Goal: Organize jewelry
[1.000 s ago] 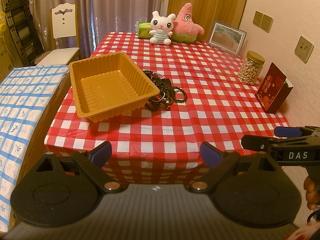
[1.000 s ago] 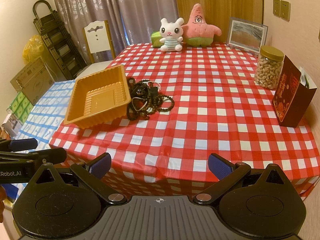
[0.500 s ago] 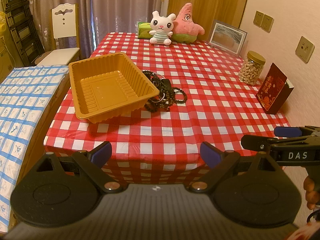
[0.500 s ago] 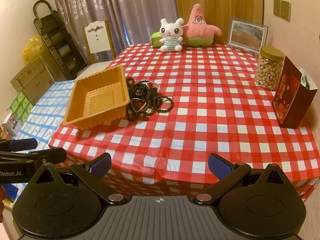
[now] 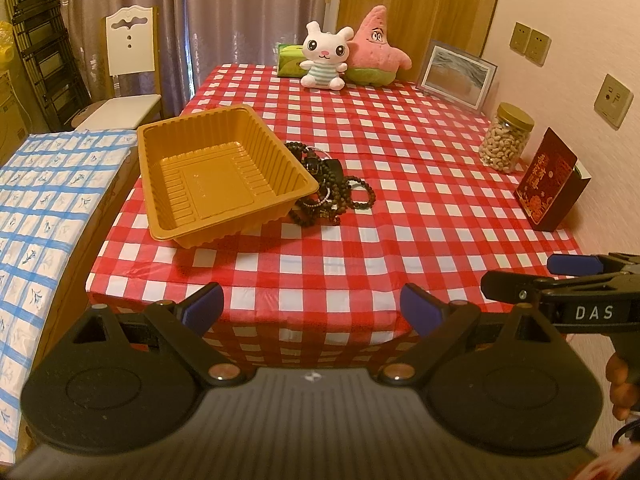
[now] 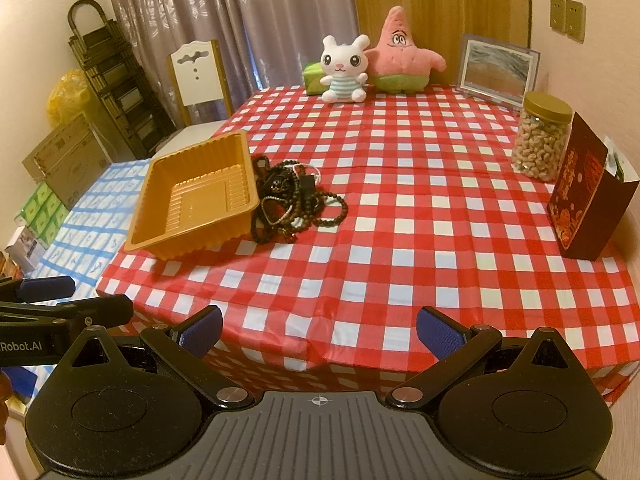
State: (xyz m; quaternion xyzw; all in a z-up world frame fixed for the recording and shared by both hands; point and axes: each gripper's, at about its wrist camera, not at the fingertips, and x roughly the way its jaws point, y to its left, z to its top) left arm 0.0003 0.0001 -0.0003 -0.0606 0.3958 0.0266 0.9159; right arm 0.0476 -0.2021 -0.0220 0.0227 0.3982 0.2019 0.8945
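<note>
Both grippers hang in the air in front of the near edge of the tabletop [image 6: 400, 216], which wears a red and white checked cloth. Our left gripper [image 5: 312, 308] has its blue-tipped fingers [image 5: 206, 306] spread wide apart, and nothing is between them. Our right gripper [image 6: 318, 330] is spread wide too, with nothing in it. In the left view we also see the right gripper from the side, at about 3 o'clock, with a bit of a hand [image 5: 620, 386] under it.

We see an orange plastic tray [image 5: 188, 200] with ribbed walls on the left part of the tabletop. Nothing lies inside it. A dark pile of bead bracelets and necklaces [image 6: 296, 204] sits on the cloth, touching the tray's right side, at about 3 o'clock from the tray. One loop of beads lies out flat at the right of the pile. The jewelry is well apart from both grippers.

At the far end, near 12 o'clock, sit a white bunny plush toy [image 6: 344, 70] and a pink star plush toy [image 6: 404, 58], side by side. A picture frame [image 6: 496, 70] leans near the wall at about 1 o'clock. A clear jar of nuts with a gold lid [image 6: 542, 140] stands at about 2 o'clock, just beside a dark red paper bag [image 6: 580, 200].
</note>
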